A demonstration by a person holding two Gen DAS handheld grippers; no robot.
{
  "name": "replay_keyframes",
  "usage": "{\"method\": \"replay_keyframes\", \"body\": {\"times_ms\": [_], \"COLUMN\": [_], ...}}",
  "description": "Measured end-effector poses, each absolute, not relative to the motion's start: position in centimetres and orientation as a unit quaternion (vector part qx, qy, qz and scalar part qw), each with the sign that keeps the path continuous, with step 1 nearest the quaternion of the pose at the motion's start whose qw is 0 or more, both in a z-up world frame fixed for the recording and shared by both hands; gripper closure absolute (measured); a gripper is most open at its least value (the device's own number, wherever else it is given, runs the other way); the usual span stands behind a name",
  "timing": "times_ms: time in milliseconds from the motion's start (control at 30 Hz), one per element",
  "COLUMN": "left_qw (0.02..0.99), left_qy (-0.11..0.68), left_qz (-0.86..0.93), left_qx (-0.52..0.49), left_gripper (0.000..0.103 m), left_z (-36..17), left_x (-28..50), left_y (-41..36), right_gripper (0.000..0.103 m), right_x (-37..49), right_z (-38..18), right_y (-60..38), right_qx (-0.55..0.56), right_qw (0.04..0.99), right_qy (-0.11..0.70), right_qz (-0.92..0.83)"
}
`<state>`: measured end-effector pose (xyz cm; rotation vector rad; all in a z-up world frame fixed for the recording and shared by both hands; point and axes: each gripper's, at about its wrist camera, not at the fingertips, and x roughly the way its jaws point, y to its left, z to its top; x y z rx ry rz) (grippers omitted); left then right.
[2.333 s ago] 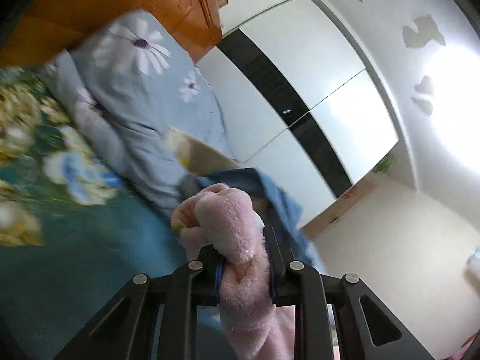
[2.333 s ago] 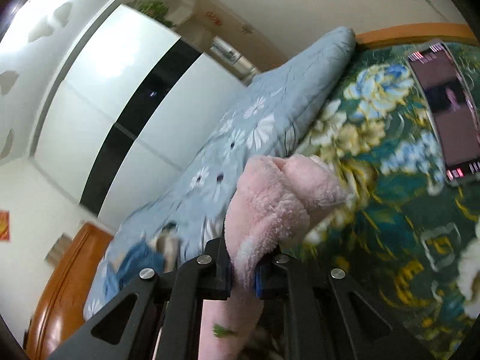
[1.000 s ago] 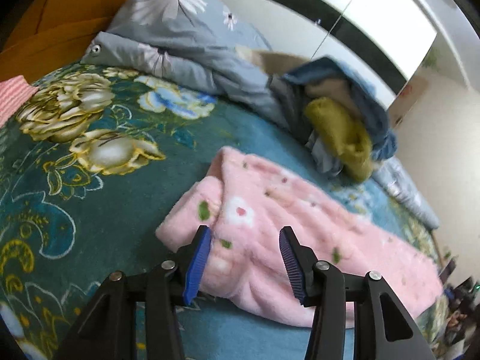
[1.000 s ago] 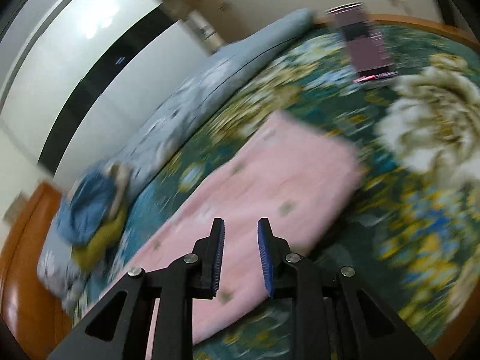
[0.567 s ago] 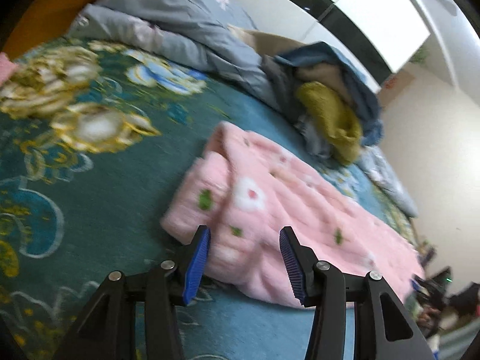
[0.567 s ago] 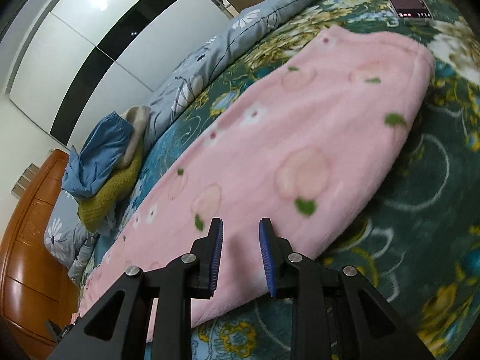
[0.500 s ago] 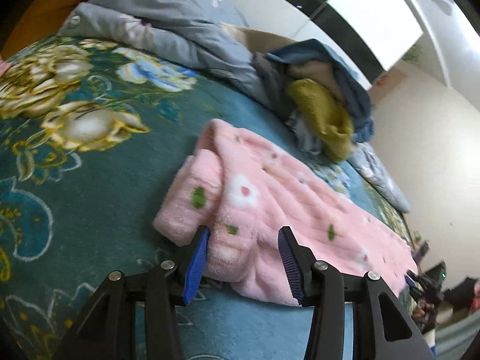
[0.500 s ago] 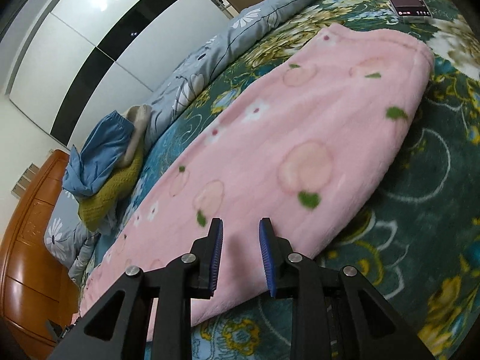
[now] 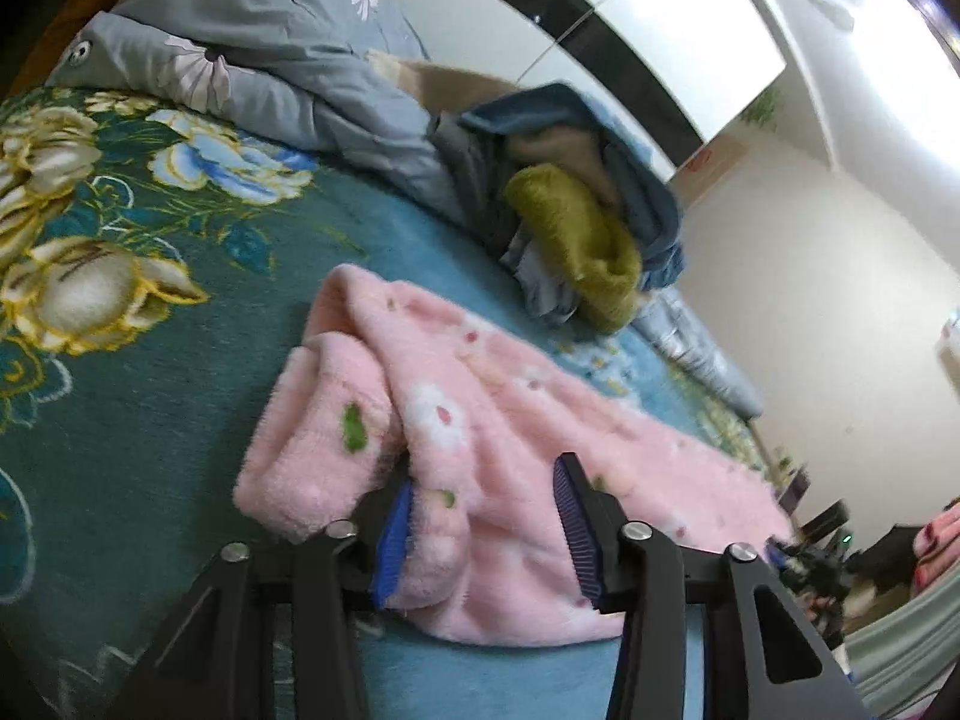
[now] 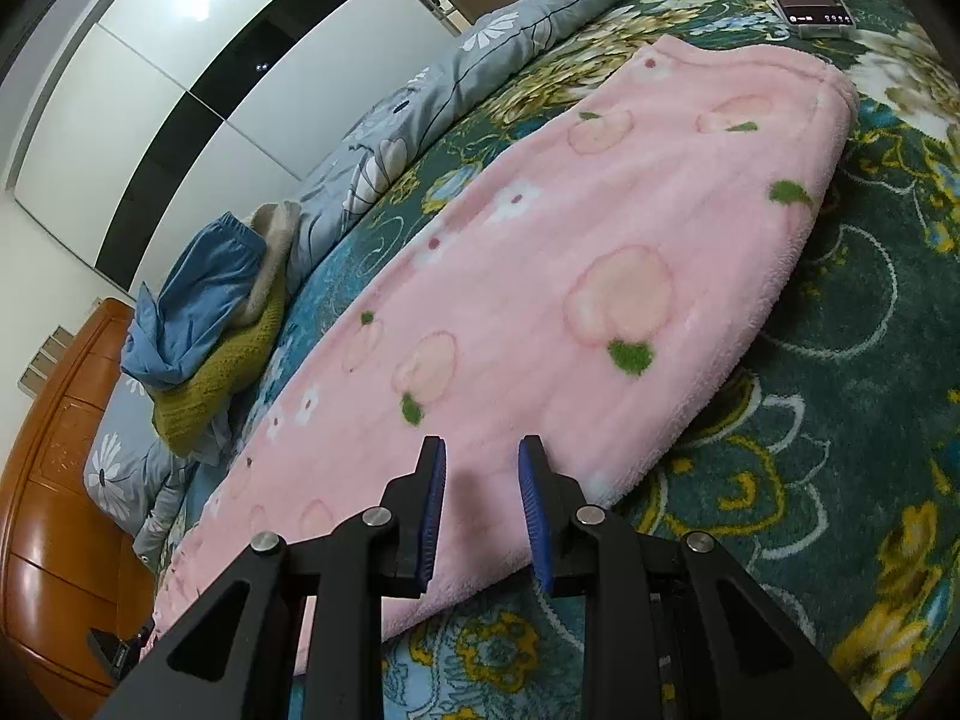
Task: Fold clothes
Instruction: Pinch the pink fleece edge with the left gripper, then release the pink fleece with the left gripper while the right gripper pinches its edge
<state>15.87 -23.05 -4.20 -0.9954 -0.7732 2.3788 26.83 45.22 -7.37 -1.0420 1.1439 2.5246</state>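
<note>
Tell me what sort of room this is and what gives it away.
Most likely a home bedroom. The pink fleece garment lies on a bed with a green floral bedspread, a grey daisy-print duvet is bunched along its far side, and an orange wooden headboard stands at one end.

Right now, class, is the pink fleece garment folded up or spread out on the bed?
Spread out: the pink fleece garment lies long and flat across the bed.
</note>
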Motion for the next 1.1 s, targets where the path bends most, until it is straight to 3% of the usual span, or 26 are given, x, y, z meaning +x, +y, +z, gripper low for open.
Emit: {"method": "replay_keyframes", "body": {"times_ms": [33, 267, 567, 700, 833, 967, 1100], "left_qw": [0.225, 0.222, 0.124, 0.102, 0.046, -0.017, 0.007], "left_qy": [-0.286, -0.304, -0.293, -0.279, -0.281, -0.308, -0.291], "left_qz": [0.863, 0.892, 0.879, 0.878, 0.884, 0.893, 0.907], "left_qx": [-0.350, -0.251, -0.355, -0.374, -0.370, -0.328, -0.304], "left_gripper": [0.093, 0.094, 0.093, 0.085, 0.061, 0.056, 0.045], "left_z": [-4.1, -0.8, -6.4, -5.6, -4.4, -1.9, 0.0], "left_x": [16.2, 19.1, 19.3, 19.2, 19.8, 20.4, 19.0], "left_y": [-23.1, -25.8, -27.7, -27.3, -27.6, -28.1, -24.2], "right_gripper": [0.077, 0.077, 0.078, 0.077, 0.078, 0.077, 0.077], "right_x": [26.9, 26.8, 27.0, 26.8, 26.9, 26.9, 26.3], "right_z": [-7.4, -7.1, -7.8, -7.2, -6.8, -5.3, -2.9], "right_y": [45.2, 45.4, 46.5, 46.9, 49.1, 52.7, 56.9], "right_qx": [-0.350, -0.355, -0.355, -0.356, -0.355, -0.352, -0.349], "right_qw": [0.090, 0.087, 0.070, 0.067, 0.076, 0.113, 0.161], "right_qy": [0.386, 0.381, 0.398, 0.386, 0.386, 0.363, 0.322], "right_qz": [0.849, 0.849, 0.843, 0.848, 0.848, 0.855, 0.865]}}
